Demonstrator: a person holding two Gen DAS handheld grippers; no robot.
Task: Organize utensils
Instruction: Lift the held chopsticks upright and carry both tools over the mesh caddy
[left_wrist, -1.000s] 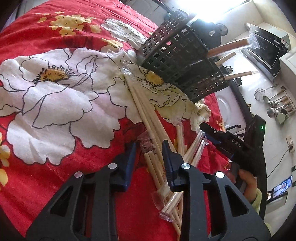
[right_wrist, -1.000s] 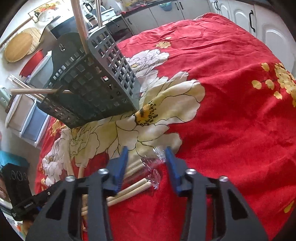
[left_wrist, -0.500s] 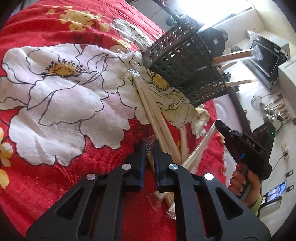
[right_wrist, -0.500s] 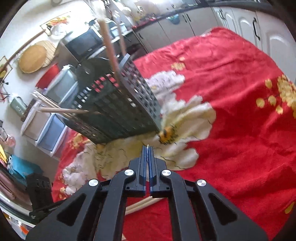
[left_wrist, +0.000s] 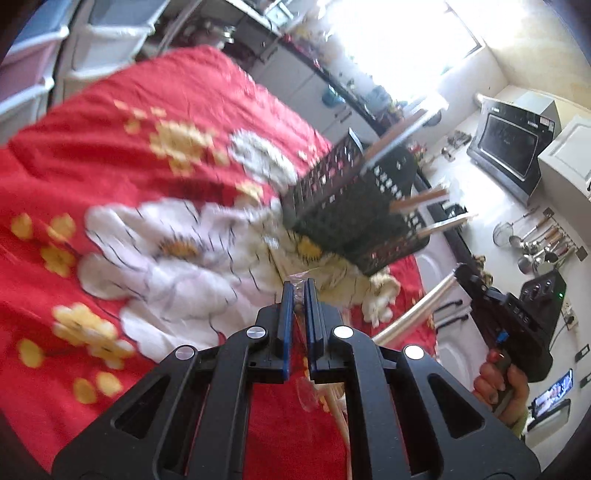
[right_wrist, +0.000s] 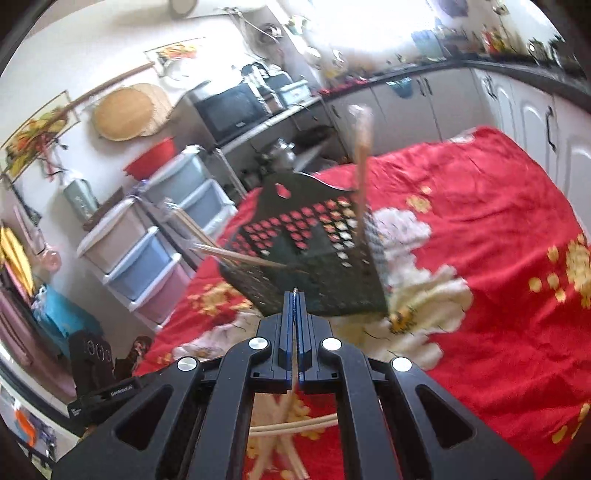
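Note:
My left gripper (left_wrist: 299, 286) is shut on the clear wrapper end of a wrapped pair of chopsticks (left_wrist: 334, 406), which hangs below the jaws above the red flowered cloth (left_wrist: 155, 92). My right gripper (right_wrist: 294, 295) is shut on the wrapper of another wrapped pair of chopsticks (right_wrist: 292, 384). In the left wrist view that right gripper (left_wrist: 463, 275) holds its pale sticks (left_wrist: 417, 314) lifted off the cloth. A black perforated basket (right_wrist: 314, 258) (left_wrist: 351, 214) stands ahead of both, with several chopsticks (right_wrist: 360, 158) poking out of it.
Loose chopsticks (right_wrist: 295, 428) lie on the cloth under the right gripper. A person's hand (left_wrist: 495, 384) grips the right tool. Plastic drawer units (right_wrist: 147, 251) stand past the cloth's edge. Kitchen cabinets (right_wrist: 517, 110) and a microwave (left_wrist: 513, 151) are beyond.
Both grippers went from open over the chopstick pile to shut on wrapper ends. Both have risen and tipped up, lifting the sticks off the cloth.

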